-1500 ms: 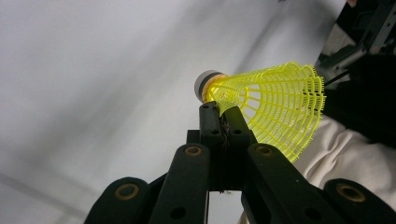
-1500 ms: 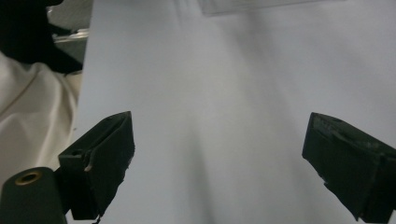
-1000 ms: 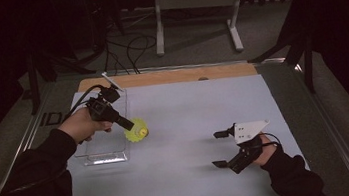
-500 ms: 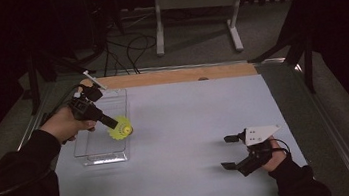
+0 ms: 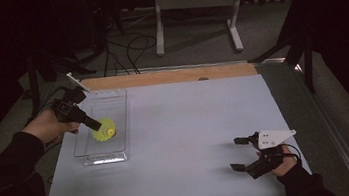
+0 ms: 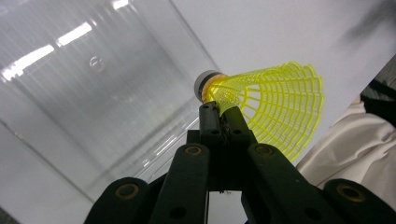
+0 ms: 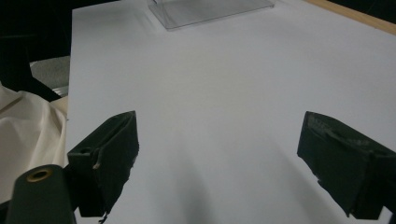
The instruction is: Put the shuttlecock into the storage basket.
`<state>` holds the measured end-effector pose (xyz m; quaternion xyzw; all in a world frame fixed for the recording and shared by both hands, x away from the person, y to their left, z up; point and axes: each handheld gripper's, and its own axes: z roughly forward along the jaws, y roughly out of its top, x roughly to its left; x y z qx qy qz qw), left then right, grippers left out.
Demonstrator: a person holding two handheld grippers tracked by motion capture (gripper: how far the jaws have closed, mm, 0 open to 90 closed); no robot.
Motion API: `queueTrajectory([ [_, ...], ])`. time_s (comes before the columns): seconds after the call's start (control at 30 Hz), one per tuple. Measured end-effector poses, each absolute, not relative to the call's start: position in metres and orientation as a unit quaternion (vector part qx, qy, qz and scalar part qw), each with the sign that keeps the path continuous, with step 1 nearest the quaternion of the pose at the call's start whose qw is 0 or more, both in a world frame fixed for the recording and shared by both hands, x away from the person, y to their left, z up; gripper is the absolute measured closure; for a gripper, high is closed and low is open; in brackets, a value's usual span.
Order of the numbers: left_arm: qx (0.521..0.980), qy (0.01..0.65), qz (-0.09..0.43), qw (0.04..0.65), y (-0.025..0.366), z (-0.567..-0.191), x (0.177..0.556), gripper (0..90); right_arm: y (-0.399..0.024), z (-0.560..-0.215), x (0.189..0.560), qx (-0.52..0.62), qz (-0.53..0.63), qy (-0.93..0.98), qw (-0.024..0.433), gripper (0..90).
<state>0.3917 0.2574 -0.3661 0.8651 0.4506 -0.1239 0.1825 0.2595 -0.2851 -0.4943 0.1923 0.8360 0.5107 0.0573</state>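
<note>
A yellow shuttlecock (image 5: 103,129) with a mesh skirt and a grey cork tip hangs over a clear plastic tray (image 5: 112,98) at the table's left. My left gripper (image 5: 93,124) is shut on the skirt's edge and holds it above the tray's inside. In the left gripper view the shuttlecock (image 6: 271,109) sticks out past the pressed-together jaws (image 6: 223,116), with the tray's clear floor (image 6: 93,79) behind it. My right gripper (image 5: 239,154) rests low at the table's front right, jaws wide apart and nothing between them (image 7: 215,163).
The white table top (image 5: 191,126) is bare between the tray and the right gripper. A wooden strip (image 5: 170,76) runs along the far edge. A metal stand (image 5: 191,5) and cables lie on the floor beyond. The tray's near end (image 7: 210,11) shows far ahead in the right gripper view.
My left gripper has carried the shuttlecock leftward and back, from beside the tray to over its inside. My right gripper has drawn back toward the front right edge, still open.
</note>
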Motion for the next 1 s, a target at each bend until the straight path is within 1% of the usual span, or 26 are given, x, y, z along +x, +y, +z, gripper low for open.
queueTrajectory([
  [0.47,0.865,0.453,-0.137,0.166,0.255,-0.385,0.401,90.0,-0.288,-0.498,0.258,0.196,0.508,0.838,0.048,12.7],
  [1.0,0.868,0.447,-0.150,0.153,0.241,-0.409,0.409,90.0,-0.288,-0.500,0.259,0.198,0.507,0.838,0.042,12.8],
])
